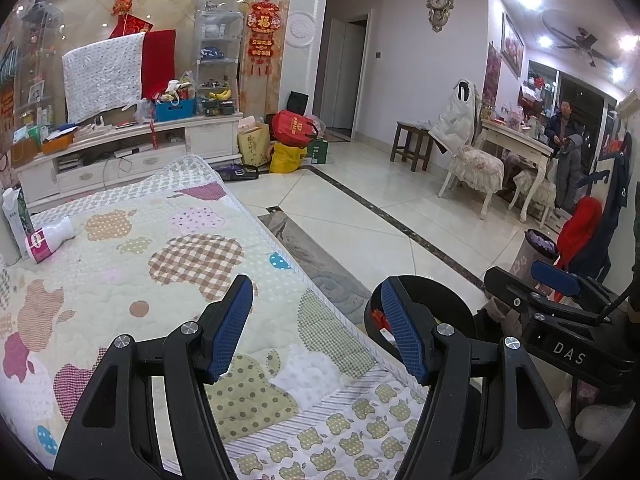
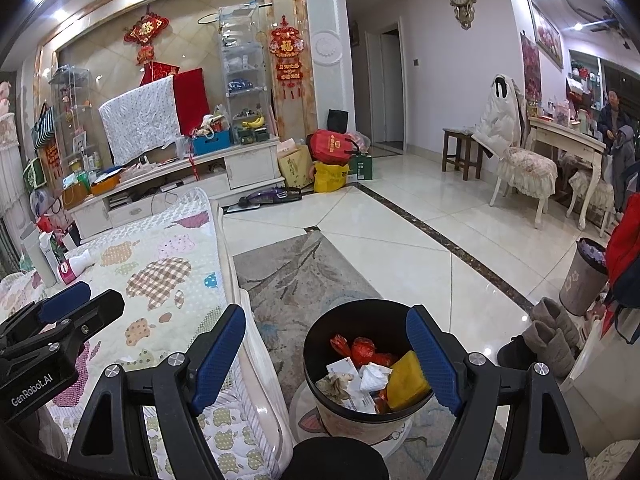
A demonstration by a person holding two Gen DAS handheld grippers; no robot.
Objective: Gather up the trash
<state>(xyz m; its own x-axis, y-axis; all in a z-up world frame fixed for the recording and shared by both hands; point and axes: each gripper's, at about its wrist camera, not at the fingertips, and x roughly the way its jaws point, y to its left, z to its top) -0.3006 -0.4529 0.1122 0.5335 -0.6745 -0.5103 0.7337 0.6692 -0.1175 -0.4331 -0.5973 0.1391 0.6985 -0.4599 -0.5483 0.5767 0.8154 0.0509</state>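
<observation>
Left hand-held gripper [image 1: 316,328]: jaws apart, empty.
Right hand-held gripper [image 2: 326,356]: wide, empty, above trash bin [image 2: 320,408].
Bottle [image 1: 48,240]: lying on quilted bed [image 1: 168,280], far corner.
Advice: approach low, clamp the bottle's body crosswise.

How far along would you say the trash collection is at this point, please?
Done: the bin by the quilt-covered table already holds wrappers and crumpled paper. In hand: nothing; the left tool and right tool are both open and empty. Left: the pink-labelled bottle lying on the quilt.

Left gripper [image 1: 316,328] and right gripper [image 2: 326,358] both gape empty, angled downward.
</observation>
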